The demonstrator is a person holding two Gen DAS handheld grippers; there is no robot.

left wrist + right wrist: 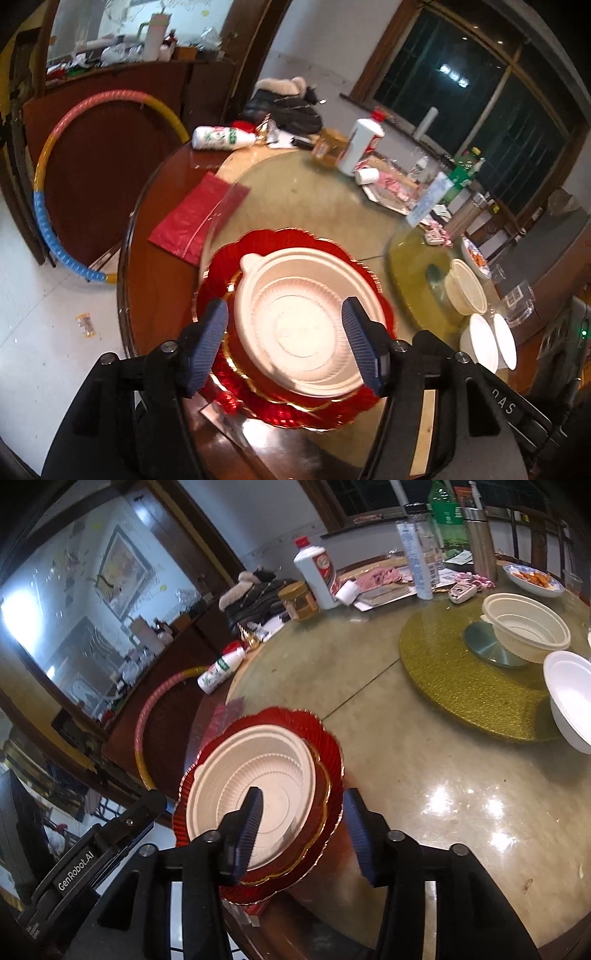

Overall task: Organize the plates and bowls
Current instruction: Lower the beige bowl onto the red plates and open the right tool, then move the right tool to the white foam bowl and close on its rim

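Note:
A stack of red scalloped plates (280,240) with gold rims lies near the round table's front edge, and a cream ribbed disposable plate (295,295) rests on top. My left gripper (284,345) hovers over the stack, open, with its blue pads on either side of the cream plate and touching nothing. In the right wrist view the red plates (325,738) and the cream plate (266,753) sit under my right gripper (306,834). It is open too, and the stack's near rim lies between its pads. A cream bowl (528,631) and a white bowl (572,698) stand on the gold turntable.
The glass-topped table (406,794) holds a white liquor bottle (317,576), a jar (299,602), a lying spray bottle (221,668), packets and tall bottles at the back. A red bag (199,214) lies left of the plates. A hoop (48,206) leans on a chair beside the table.

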